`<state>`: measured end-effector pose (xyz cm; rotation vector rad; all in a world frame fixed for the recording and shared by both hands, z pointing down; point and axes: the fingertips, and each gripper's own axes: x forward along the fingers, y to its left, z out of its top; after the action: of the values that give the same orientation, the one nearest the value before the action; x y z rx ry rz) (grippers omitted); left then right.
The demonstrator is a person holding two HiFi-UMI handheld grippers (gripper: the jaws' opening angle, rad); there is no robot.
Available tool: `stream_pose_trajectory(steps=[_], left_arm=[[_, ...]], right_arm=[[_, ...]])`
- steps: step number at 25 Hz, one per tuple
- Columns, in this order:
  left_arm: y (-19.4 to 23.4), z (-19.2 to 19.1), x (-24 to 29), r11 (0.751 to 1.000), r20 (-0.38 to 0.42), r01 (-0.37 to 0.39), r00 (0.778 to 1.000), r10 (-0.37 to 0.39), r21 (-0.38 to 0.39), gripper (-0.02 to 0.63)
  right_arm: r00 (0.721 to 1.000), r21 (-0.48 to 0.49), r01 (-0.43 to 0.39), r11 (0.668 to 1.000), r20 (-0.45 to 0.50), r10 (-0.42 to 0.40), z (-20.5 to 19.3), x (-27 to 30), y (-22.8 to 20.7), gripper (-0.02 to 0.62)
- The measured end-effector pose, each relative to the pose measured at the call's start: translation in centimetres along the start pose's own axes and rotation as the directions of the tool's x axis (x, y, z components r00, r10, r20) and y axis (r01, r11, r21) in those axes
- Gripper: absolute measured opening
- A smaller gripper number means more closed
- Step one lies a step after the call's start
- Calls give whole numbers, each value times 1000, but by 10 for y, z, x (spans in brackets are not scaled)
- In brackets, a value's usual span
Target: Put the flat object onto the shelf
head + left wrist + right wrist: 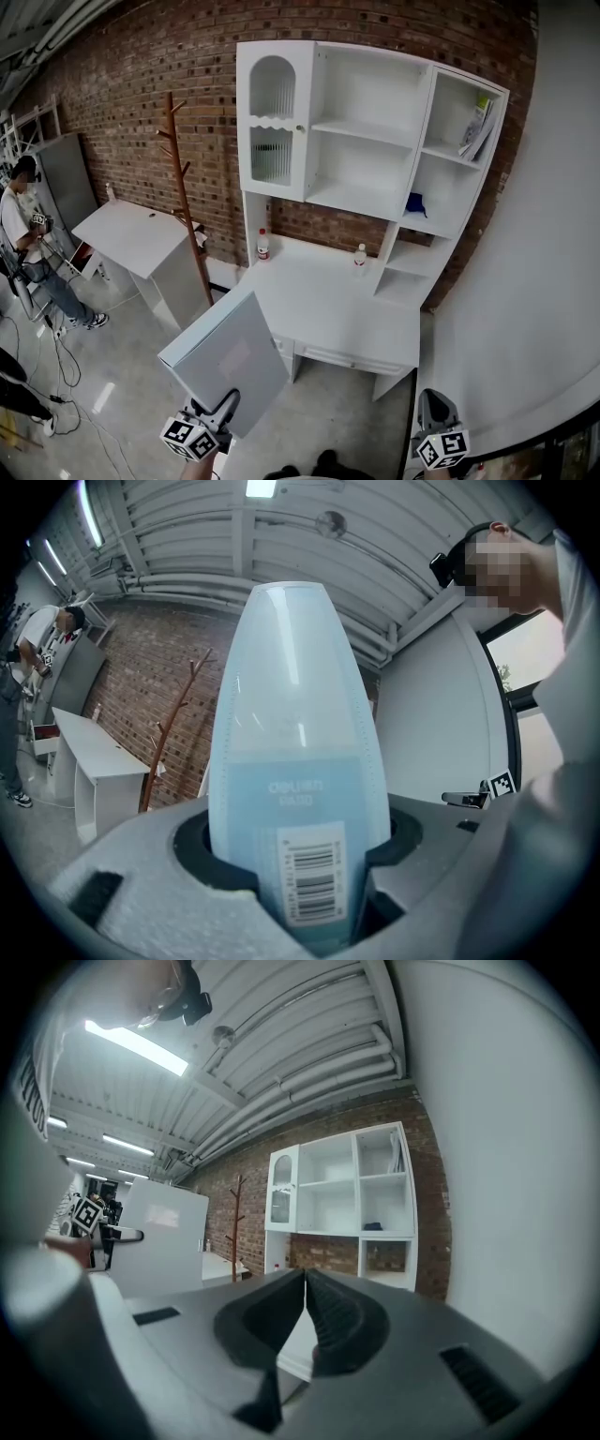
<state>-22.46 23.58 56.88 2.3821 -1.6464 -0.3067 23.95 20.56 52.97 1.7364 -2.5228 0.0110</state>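
Note:
The flat object is a pale blue file folder (230,361) with a barcode label, standing upright in front of me. My left gripper (223,405) is shut on its lower edge; in the left gripper view the folder (298,752) rises between both jaws of that gripper (300,860). The white shelf unit (366,131) stands against the brick wall ahead, above a white desk (328,305). My right gripper (433,405) hangs at the lower right, shut with nothing in it; its jaws (306,1288) meet, and the shelf unit (342,1194) shows beyond them.
Two small bottles (262,246) (359,260) stand on the desk. A dark blue item (415,203) and booklets (478,127) sit in the right shelf compartments. A wooden coat rack (183,187) and a slanted white table (131,239) stand left. A person (23,234) is far left.

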Motion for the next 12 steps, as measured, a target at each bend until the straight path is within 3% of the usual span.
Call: stream_pose_trajectory(steps=[12], left_arm=[[17,0,27,1000,-3,-14,1000,14,11,301]], right_arm=[[1000,18,4,1000,-1,-4,-6,36,-12,28]])
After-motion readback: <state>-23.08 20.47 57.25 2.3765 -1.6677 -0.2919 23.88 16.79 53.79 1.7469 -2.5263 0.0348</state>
